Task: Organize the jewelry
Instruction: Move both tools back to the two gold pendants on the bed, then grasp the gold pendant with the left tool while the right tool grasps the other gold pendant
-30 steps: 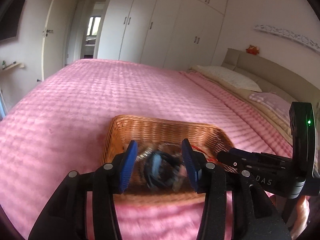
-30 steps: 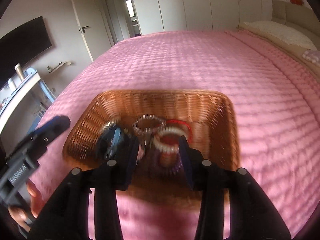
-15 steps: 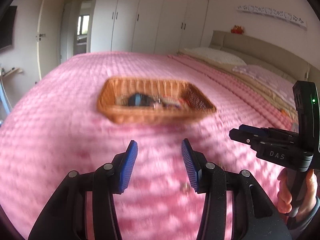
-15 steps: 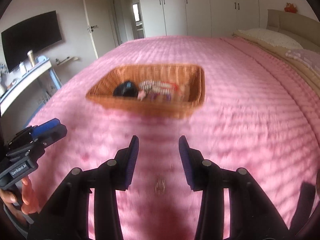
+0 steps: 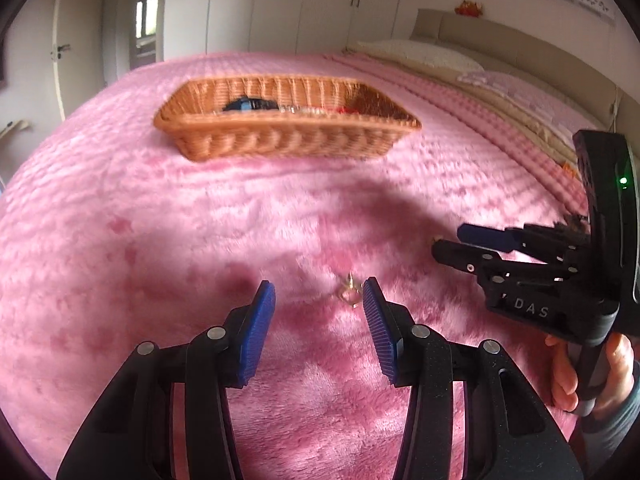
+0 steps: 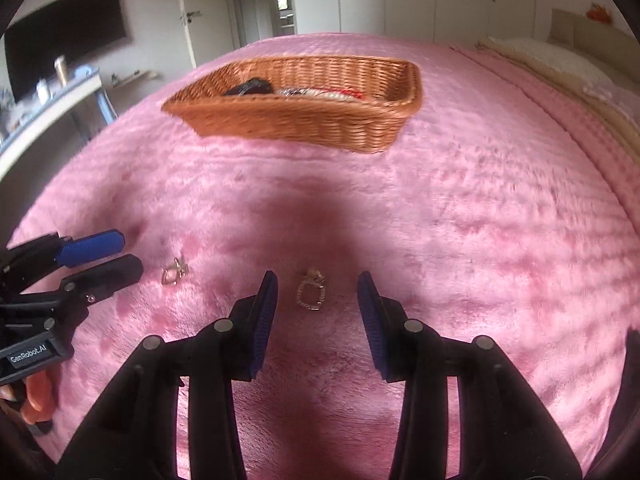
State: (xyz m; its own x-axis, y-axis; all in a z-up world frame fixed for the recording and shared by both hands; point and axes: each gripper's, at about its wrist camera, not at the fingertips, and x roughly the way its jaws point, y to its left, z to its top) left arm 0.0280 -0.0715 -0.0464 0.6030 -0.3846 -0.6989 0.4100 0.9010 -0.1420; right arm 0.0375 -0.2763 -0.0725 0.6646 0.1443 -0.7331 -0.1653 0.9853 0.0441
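Two small gold earrings lie on the pink blanket. One earring [image 5: 349, 294] lies just ahead of my left gripper [image 5: 318, 286], close to its right fingertip; it also shows in the right wrist view [image 6: 174, 274]. The heart-shaped earring [image 6: 310, 294] lies ahead of my right gripper [image 6: 317, 280], between the lines of its fingers. Both grippers are open and touch nothing. Farther back stands a wicker basket [image 5: 288, 142] [image 6: 296, 120] holding a dark item, bracelets and red jewelry. Each gripper shows in the other's view: the right gripper [image 5: 446, 239], the left gripper [image 6: 130, 255].
The pink fluffy blanket [image 6: 480, 208] covers the whole bed. Pillows [image 5: 420, 54] and a headboard lie at the far right. White wardrobes and a door stand behind. A shelf with bottles and a dark screen [image 6: 64, 36] are at the left. A hand [image 5: 568, 376] holds the right gripper's handle.
Both grippers have drawn back from over the basket and sunk toward the blanket. The basket now lies farther off, and the two earrings have come into view by the fingertips.
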